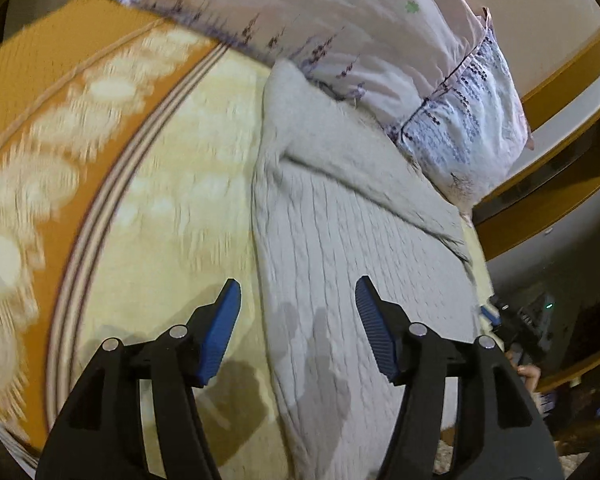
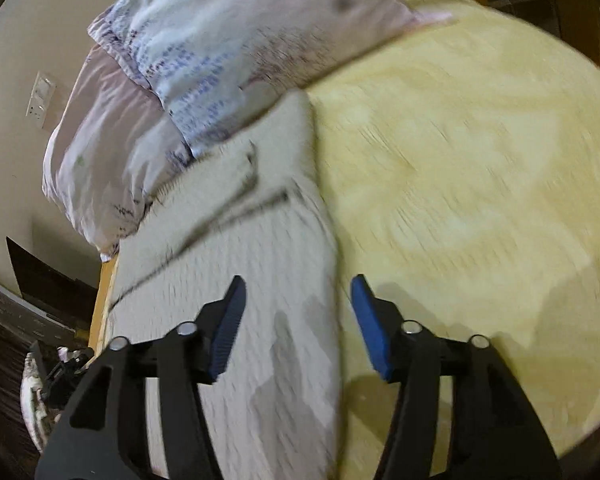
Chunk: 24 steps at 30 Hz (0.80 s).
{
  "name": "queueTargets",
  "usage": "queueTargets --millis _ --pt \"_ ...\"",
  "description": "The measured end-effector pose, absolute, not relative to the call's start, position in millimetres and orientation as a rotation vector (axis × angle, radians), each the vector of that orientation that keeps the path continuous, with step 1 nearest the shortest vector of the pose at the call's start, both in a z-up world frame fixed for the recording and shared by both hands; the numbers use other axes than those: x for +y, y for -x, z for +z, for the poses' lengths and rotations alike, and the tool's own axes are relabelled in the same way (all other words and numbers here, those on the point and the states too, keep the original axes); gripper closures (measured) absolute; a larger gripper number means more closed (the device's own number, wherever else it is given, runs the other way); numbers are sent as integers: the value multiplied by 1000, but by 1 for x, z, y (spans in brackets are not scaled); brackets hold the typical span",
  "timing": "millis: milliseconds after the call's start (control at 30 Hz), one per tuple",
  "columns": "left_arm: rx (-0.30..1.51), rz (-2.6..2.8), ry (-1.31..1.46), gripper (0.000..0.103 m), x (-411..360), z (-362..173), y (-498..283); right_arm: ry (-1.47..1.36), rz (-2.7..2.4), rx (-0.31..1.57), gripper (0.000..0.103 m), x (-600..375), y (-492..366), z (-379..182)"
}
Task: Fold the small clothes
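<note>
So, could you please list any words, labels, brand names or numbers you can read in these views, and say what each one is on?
No readable text in either view.
Pillow: dark dotted print, a pattern and not lettering; also a small green mark.
Grey knitted garment: no label or tag shows.
Yellow bedspread: woven motifs only, blurred.
Wall switch plate: too small to show any marking.

A pale yellow bedspread (image 1: 188,216) is spread across the bed, edged by an orange band (image 1: 40,152) with cream motifs and thin dark stripes. A pillow (image 1: 339,20) in pinkish and blue-white printed fabric is laid at the head. In the right wrist view, the same pillow (image 2: 204,48) is seen before a beige wall, on which a switch plate (image 2: 40,100) is mounted.
</note>
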<state>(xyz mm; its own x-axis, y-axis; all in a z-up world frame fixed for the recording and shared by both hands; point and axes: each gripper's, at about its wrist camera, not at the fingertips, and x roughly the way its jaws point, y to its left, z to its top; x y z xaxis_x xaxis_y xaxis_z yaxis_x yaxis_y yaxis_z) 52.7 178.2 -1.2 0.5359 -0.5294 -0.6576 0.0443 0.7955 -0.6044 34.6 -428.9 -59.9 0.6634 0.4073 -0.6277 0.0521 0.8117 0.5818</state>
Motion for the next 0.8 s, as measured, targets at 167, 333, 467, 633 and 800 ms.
queueTargets --millis 167,333,467,633,800 --pt "958 -395 589 47 170 -8 -29 -649 289 853 65 -429 -8 -75" --pt "941 -429 624 53 165 -11 -4 -703 444 897 73 -414 12 -87" --pt "967 -501 703 67 162 -23 19 -746 566 921 82 -405 32 -95" --pt "978 -541 750 71 157 -29 45 -721 635 929 87 -395 50 -96" --pt "993 -531 738 84 153 -29 49 -676 651 934 93 -385 58 -95"
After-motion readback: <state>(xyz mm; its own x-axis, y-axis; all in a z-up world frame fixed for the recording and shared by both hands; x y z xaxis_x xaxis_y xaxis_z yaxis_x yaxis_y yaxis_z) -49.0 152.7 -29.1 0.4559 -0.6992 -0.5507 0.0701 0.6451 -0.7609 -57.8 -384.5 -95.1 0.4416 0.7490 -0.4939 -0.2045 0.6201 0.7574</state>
